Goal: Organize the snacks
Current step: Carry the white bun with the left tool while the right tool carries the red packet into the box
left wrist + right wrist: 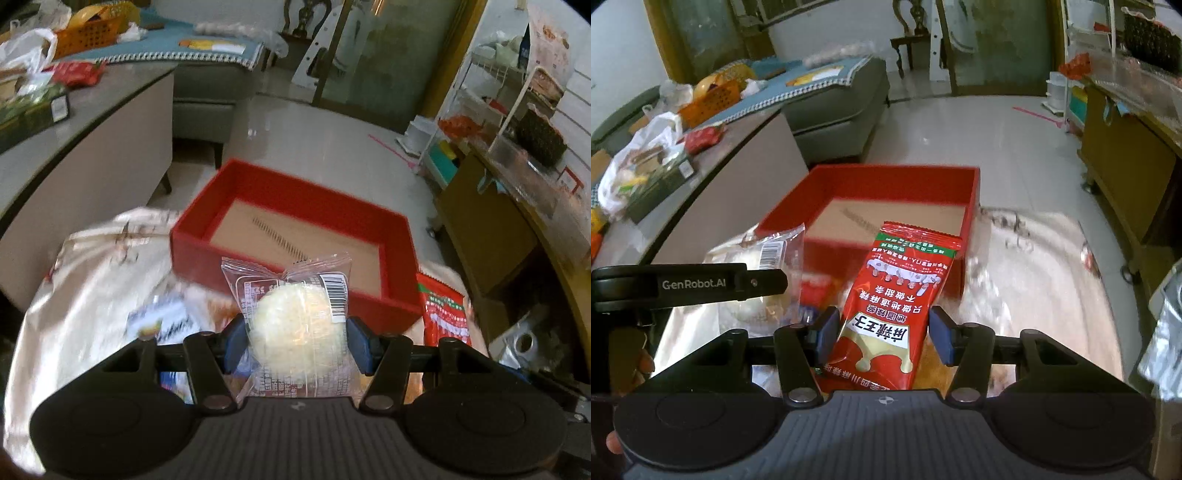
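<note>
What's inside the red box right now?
The red box shows only its brown cardboard floor with a dark printed strip; no snacks visible. The held packets and near wall hide its front part.

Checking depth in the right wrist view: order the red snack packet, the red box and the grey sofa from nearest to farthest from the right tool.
1. Red snack packet, gripped in the right tool.
2. Red box, just ahead, open.
3. Grey sofa, far back, upper left.

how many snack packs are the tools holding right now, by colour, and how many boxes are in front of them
clear pack with a pale round cake, in the left tool: 1
red packet, in the right tool: 1
red box: 1
total: 3
</note>
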Action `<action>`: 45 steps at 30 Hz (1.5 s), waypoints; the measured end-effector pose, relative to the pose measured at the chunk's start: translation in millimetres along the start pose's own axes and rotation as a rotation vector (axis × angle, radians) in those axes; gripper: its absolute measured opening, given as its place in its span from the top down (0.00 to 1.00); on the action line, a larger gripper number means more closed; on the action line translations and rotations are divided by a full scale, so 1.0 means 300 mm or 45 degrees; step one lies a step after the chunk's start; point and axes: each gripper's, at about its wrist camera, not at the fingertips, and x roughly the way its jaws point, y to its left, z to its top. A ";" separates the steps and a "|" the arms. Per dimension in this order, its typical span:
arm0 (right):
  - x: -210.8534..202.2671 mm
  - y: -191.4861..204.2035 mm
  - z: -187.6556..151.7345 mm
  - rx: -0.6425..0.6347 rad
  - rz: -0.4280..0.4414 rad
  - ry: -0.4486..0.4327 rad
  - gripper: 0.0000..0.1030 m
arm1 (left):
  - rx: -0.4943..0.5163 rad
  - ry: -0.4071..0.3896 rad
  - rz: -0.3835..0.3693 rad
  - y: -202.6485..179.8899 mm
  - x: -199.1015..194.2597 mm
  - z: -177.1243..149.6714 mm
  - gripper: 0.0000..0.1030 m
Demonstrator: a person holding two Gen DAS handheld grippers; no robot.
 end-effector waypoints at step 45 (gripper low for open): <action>0.498 -0.049 0.189 -0.102 -0.082 0.256 0.49 | 0.195 0.226 0.255 0.029 0.461 0.129 0.51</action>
